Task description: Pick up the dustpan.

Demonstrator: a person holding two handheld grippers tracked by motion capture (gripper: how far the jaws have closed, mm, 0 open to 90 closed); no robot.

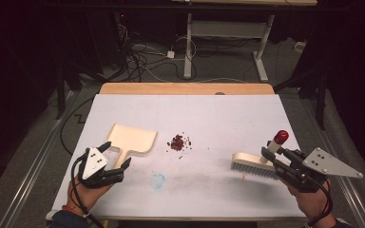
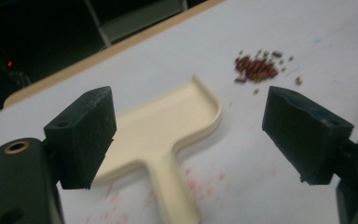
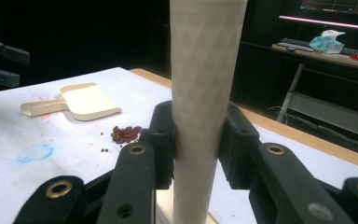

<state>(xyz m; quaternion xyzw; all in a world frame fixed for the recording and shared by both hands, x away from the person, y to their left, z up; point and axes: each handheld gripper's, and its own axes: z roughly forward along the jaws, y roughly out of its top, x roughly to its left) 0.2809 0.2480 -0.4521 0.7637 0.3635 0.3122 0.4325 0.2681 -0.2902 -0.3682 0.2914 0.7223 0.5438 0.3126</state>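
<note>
Gripping the brush handle (image 3: 205,93) (top cut off), right tool (image 3: 198,140), bristles blurred.

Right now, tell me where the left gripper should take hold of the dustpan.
Grip the dustpan by its narrow flat handle, coming from the near side. The handle points toward the open left gripper, whose jaws already stand on either side of it, while the wide pan end faces the beans.
</note>
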